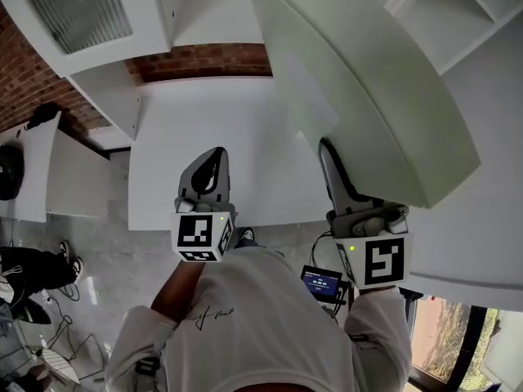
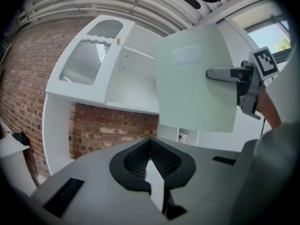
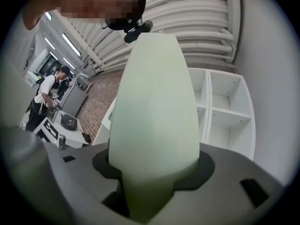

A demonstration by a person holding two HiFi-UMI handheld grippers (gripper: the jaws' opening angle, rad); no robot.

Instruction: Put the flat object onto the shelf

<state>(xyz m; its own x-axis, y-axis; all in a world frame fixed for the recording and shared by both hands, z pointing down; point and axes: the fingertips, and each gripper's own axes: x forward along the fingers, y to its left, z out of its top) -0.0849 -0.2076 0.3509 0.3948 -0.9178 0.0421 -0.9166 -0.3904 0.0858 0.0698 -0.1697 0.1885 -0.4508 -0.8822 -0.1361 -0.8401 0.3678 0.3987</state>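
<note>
The flat object is a pale green board (image 1: 368, 80), held up on edge in front of me, and it also fills the right gripper view (image 3: 154, 107). My right gripper (image 1: 328, 152) is shut on its lower edge, and the left gripper view shows this grip from the side (image 2: 220, 74). The white shelf unit (image 1: 458, 6) with open compartments stands beyond the board at the upper right (image 3: 225, 111). My left gripper (image 1: 214, 158) hovers over the white counter (image 1: 245, 121), shut, with nothing in it (image 2: 151, 143).
A white wall cabinet with a ribbed glass door (image 1: 82, 15) hangs open at the upper left (image 2: 89, 60), against a brick wall (image 2: 117, 128). A mug (image 2: 183, 137) stands in a low compartment. A person (image 3: 47, 93) stands by desks far to the left.
</note>
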